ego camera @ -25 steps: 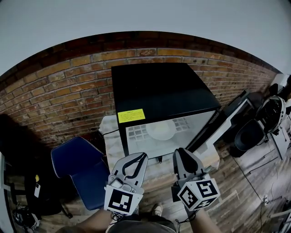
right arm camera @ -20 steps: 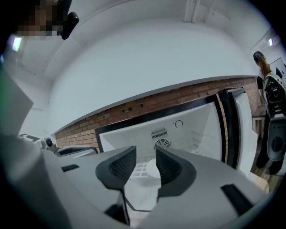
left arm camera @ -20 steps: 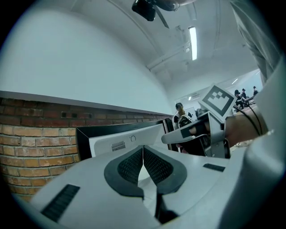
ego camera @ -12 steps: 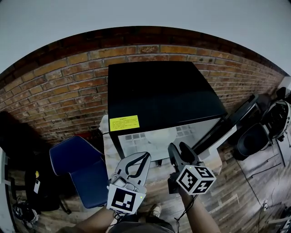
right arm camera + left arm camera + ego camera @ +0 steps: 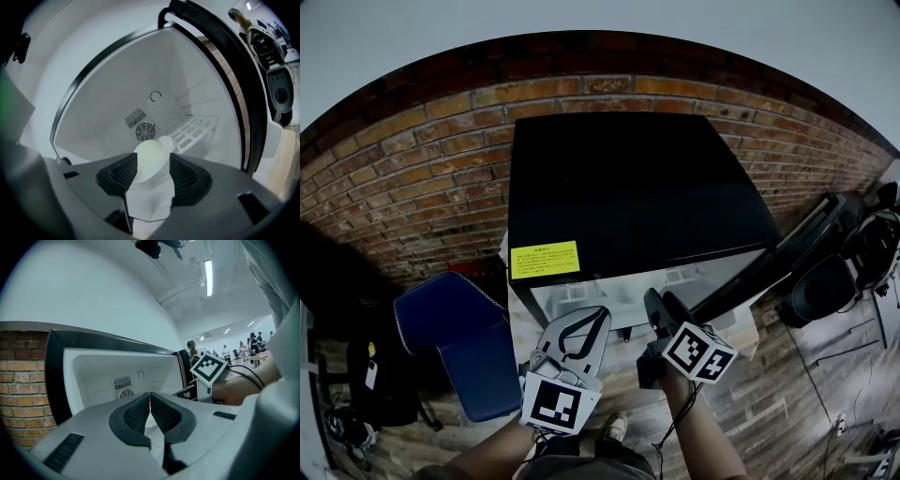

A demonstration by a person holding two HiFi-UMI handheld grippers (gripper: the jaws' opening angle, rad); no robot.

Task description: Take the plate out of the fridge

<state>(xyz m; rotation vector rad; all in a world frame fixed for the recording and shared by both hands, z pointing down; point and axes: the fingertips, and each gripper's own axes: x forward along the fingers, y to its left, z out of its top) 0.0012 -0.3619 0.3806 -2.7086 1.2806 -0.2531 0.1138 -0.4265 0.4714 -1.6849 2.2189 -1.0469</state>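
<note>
Head view, right gripper (image 5: 659,303) lowered, jaws opened

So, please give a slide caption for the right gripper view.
The right gripper, jaws just opened, faces the open fridge; white plate visible through their gap, ungripped.

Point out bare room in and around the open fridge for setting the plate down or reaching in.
The fridge has a black top that is bare apart from a yellow label. Inside, the wire shelf is free beside the plate. Crowded: the floor left of the fridge, taken by the blue chair.
</note>
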